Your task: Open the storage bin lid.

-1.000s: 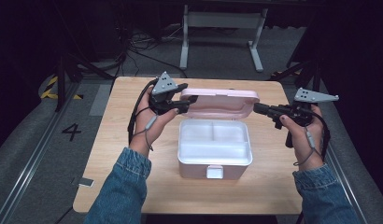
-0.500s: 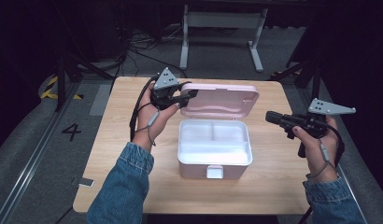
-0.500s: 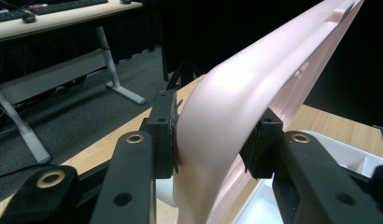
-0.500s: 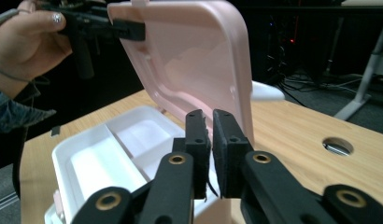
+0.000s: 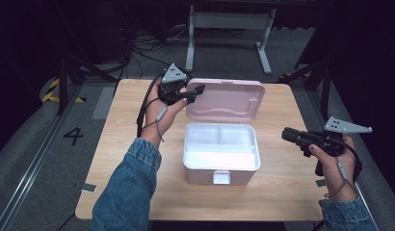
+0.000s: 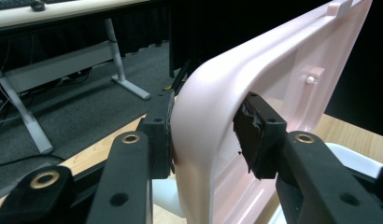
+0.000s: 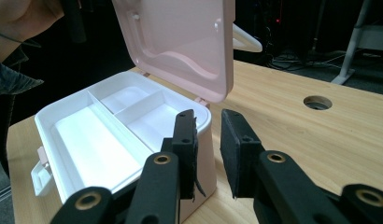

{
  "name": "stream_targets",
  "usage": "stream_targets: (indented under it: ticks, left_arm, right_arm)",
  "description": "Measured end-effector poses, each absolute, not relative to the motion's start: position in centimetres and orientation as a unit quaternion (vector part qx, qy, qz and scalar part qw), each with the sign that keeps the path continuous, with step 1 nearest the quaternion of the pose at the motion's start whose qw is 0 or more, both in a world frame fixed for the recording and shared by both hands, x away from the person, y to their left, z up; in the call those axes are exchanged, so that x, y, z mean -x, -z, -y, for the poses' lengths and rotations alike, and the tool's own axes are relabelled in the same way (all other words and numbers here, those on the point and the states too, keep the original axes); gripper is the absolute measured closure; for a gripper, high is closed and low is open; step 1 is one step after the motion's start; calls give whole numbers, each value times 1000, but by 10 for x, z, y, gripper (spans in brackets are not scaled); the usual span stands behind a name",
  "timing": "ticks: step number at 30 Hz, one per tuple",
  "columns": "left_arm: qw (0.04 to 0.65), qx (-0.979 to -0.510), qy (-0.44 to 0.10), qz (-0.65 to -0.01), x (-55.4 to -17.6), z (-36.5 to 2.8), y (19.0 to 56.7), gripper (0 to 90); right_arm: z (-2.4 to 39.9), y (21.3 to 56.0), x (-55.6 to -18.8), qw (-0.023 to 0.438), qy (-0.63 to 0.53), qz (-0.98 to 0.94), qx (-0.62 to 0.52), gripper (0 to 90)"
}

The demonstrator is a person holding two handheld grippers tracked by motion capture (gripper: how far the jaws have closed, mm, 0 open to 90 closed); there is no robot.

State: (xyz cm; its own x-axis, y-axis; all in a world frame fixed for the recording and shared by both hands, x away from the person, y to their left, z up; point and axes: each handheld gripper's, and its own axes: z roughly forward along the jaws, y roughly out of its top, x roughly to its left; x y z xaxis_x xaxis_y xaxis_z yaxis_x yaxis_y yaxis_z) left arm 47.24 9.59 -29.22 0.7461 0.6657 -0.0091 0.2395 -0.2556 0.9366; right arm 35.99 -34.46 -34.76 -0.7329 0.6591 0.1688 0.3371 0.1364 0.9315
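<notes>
1. Since the earlier frames the right gripper [image 5: 288, 135] has drawn back from the pink lid [image 5: 225, 99] to the table's [image 5: 118, 144] right side, and its jaws have just been opening with nothing between them; the left gripper's [image 5: 200, 89] jaws have opened slightly around the lid's edge.
2. High view: the white box [image 5: 221, 152] stands mid-table, lid upright at its far side. The left gripper sits at the lid's left edge.
3. Left gripper view: one pad [image 6: 168, 135] touches the lid's [image 6: 199, 121] rim; the other stands just off it, a loose straddle.
4. Right gripper view: the narrow-gapped, empty jaws point at the box's [image 7: 101, 135] near corner.
</notes>
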Motion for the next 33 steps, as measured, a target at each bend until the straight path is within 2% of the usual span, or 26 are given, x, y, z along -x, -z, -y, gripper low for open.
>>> stream_targets:
  ticks: [12, 24, 33]
  left_arm:
    - [488, -785, -221, -311, -496, -82, 294, 502]
    - [499, -778, -198, -325, -520, -80, 311, 425]
    - [503, -775, -172, -342, -535, -80, 320, 414]
  right_arm:
    - [347, 357, -361, 131, -563, -738, -347, 736]
    - [345, 359, -362, 134, -555, -744, -347, 730]
    - [345, 360, -364, 141, -547, -748, -348, 730]
